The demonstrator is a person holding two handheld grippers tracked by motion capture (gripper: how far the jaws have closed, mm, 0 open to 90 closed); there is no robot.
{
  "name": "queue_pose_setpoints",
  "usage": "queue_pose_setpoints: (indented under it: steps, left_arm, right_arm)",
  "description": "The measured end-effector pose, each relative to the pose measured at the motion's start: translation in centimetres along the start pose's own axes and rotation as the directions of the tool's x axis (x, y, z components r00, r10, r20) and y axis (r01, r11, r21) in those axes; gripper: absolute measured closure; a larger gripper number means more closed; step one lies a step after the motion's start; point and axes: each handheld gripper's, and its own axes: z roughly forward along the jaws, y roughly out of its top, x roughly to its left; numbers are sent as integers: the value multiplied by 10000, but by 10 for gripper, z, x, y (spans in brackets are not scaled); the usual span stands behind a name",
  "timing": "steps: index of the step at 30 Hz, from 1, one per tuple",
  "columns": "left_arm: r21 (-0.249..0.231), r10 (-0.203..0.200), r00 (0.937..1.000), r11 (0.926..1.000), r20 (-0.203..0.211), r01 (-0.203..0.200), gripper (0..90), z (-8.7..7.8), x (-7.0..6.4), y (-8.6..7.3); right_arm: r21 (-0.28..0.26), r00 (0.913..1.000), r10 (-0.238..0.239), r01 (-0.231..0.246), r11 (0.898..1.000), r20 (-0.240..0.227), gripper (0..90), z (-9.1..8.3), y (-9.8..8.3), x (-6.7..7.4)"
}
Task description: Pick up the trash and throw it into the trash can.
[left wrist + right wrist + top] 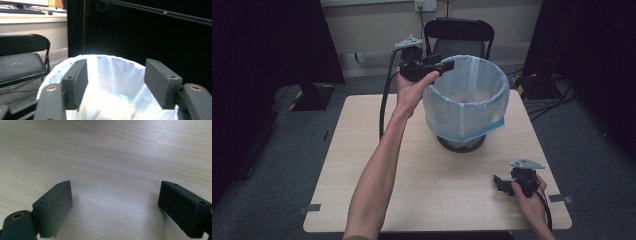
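Note:
A waste bin lined with a pale blue-white bag [467, 97] stands on the wooden table [362, 165] toward the back. My left gripper [447, 65] is held up at the bin's left rim, pointing across the opening. In the left gripper view its jaws stand apart with nothing between them, and the bag [112, 82] lies just beyond my left gripper [116, 83]. My right gripper [499, 184] rests low near the table's front right corner. In the right gripper view my right gripper [115, 207] is wide open over bare wood [107, 157].
A black folding chair [459, 35] stands behind the table, also at the left of the left gripper view as the chair [20, 62]. Dark curtains hang on both sides. Cables [547, 95] lie on the floor at the right.

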Motion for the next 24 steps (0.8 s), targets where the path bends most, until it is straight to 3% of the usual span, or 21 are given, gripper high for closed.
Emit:
queue_pose_setpoints:
  steps: [7,15,24]
  left_arm:
    - [162,-75,9998,9998,-157,77,265,-13,2,-6]
    - [-75,-82,9994,9999,-347,79,199,-37,10,-12]
    - [38,159,9985,9999,-519,-157,157,-57,12,-22]
  right_arm:
    - [3,10000,-1,1,10000,-8,111,0,0,0]
    - [4,10000,-7,7,10000,-8,111,0,0,0]
    - [4,10000,-8,8,10000,-7,111,0,0,0]
